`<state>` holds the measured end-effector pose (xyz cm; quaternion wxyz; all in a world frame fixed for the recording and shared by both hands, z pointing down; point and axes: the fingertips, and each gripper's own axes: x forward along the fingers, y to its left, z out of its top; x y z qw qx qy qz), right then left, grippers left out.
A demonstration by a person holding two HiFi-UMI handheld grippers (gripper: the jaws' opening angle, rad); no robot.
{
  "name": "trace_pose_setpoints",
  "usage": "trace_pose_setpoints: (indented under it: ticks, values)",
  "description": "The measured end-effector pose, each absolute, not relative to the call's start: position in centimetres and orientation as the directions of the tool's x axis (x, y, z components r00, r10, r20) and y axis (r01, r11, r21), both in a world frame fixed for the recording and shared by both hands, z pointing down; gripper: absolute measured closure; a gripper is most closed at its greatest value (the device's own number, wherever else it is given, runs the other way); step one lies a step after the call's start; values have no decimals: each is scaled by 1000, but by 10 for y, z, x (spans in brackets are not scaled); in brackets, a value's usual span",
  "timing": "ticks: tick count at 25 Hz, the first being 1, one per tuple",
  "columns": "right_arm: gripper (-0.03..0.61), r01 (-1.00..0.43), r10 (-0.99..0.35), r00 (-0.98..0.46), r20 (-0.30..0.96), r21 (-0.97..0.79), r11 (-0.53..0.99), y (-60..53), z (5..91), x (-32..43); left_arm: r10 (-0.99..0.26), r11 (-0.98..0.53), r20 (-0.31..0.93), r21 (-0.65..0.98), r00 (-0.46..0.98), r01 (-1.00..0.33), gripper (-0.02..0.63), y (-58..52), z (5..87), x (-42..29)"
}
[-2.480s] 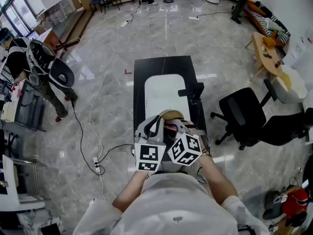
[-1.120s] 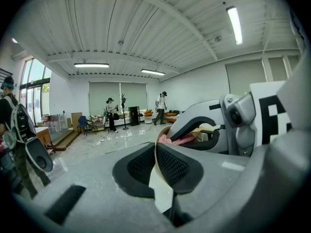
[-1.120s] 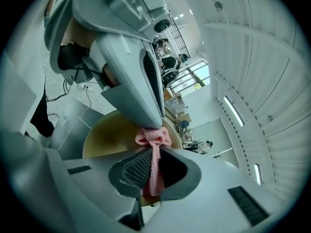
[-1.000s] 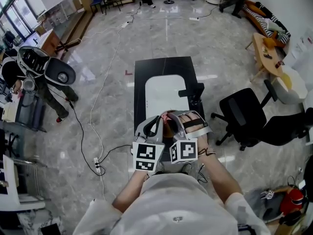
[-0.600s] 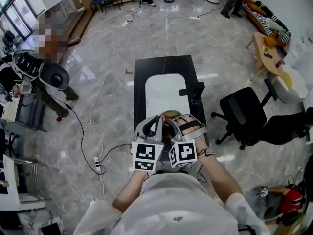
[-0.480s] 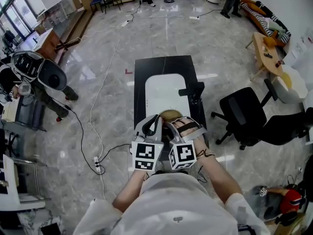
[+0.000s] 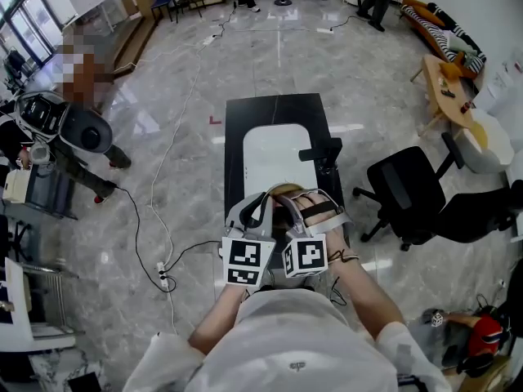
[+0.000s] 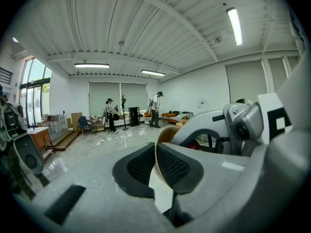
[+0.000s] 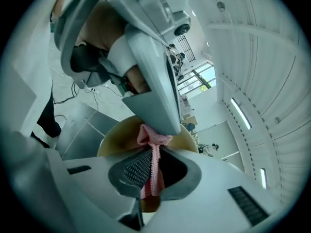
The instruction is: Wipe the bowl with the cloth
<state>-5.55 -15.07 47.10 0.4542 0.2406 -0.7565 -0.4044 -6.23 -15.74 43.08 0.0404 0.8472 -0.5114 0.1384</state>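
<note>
The tan bowl [image 7: 284, 189] is held above the near end of the black table [image 7: 270, 109], its rim clamped in the left gripper [image 8: 155, 161]. Just to the right, the right gripper [image 9: 153, 171] is closed on the pink cloth [image 9: 148, 136], which reaches into the bowl.

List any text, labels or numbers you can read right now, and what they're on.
No readable text anywhere.
Marker cubes: black-and-white square patterns only, no letters.
Bowl, pink cloth: no print visible.
White mat on the table: tiny marks at its left edge, too small to read.
</note>
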Motion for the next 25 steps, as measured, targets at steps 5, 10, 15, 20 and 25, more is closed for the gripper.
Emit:
trace_pose_setpoints:
  ticks: [5,10,15,20,25]
  values:
    - [552,-30,-785,-431,444,863,504,-165,462,-45,-852,-476,283,-74,439,-876,589,-160,433,-59]
    - [552,-36,-798,-410,441,867,498,-167,463,-43,-853,-475,283,-79,437,-876,589,-161,432,-60]
    - [552,-40,-811,-371,452,865,500,-171,464,-33,-861,-466,273,-84,429,-881,589,-163,427,-65]
    - [552,-30,-805,-360,472,856,516,-172,469,-29,-863,-465,268,-87,429,-881,589,-168,424,-63]
    - [552,4,-743,-389,544,808,589,-157,486,-37,-865,-462,265,-92,426,-882,589,-169,425,-65]
